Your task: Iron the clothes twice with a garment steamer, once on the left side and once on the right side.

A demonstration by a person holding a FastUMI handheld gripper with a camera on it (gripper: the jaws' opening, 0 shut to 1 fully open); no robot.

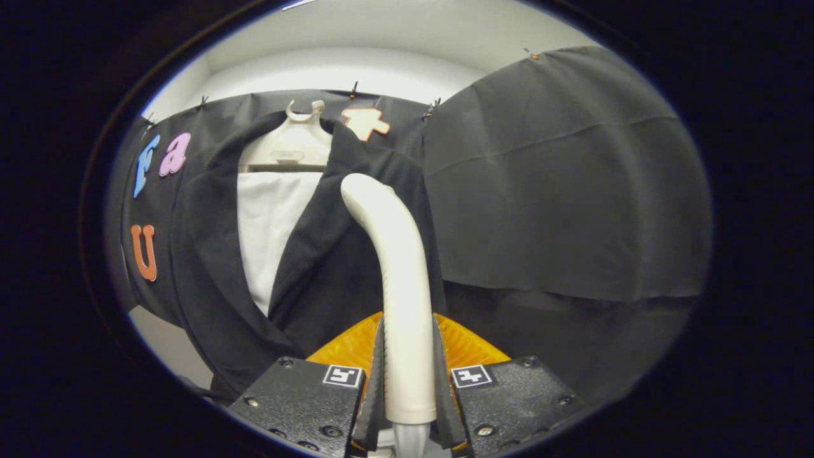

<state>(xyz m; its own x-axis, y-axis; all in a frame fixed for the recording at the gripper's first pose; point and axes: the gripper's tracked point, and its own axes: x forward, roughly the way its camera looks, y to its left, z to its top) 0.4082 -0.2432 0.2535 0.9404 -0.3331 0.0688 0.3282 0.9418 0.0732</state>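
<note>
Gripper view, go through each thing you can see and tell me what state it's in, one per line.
Gripper: jaws shut on the steamer handle.
Steamer: upright between the jaws, its curved tip against the jacket's right front, just ahead.
Jacket: black, hanging open at the front.
White shirt: hanging inside the open jacket.
Hanger: white, hooked up at the booth wall, carrying both garments.

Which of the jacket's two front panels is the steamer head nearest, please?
The panel beyond the steamer, behind its head, clamped between the fingers; the other panel lies across the white shirt.
</note>
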